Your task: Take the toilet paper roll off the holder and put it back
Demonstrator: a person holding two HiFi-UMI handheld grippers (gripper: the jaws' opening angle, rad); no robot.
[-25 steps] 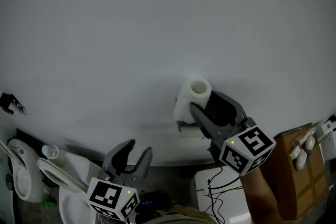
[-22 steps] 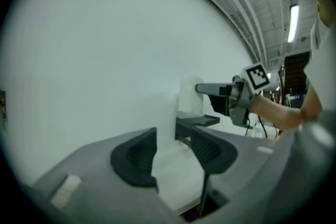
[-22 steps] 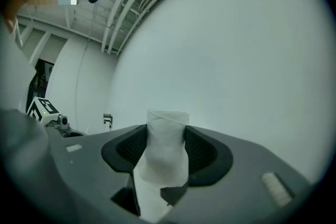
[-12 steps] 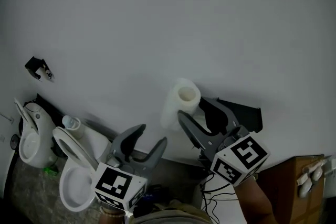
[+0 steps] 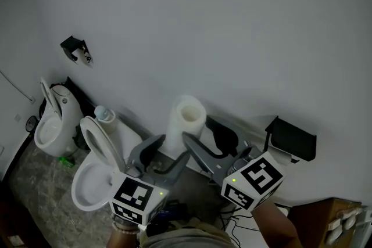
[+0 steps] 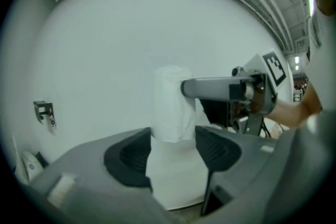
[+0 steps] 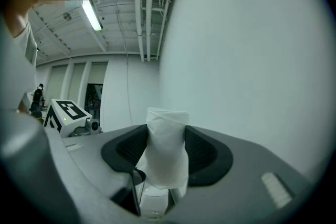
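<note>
Right tool (image 7: pixel 167 150): closed on the toilet paper roll (image 5: pixel 187 116), with one dark pad pressed against each side of it, as the right gripper view shows.
Toilet paper roll: off the holder and upright between the right tool's jaws. Its hollow core end faces up, and its top stands clear above the jaw tips.
Left tool (image 5: pixel 172 148): its jaws are spread apart and it grips nothing. It sits just left of the right tool and a little lower. In the left gripper view the roll's lower part fills the gap between the pads, and it cannot be told whether either pad touches the paper. One jaw of the right tool crosses the roll just beyond the left tool's jaws.
Holder (image 5: pixel 290 139): a black fitting fixed to the wall (image 5: pixel 232 32), off to the right tool's right side and apart from the roll.
Toilet (image 5: pixel 79 191): white with its seat raised, to the left of the left tool.
White fixture (image 5: pixel 52 125): farther to the left tool's left, beyond the toilet.
Black bracket (image 5: pixel 75 49): on the wall, well above and left of the left tool.
Cardboard box (image 5: pixel 325 220): to the right of the right tool, at the frame's lower corner.
</note>
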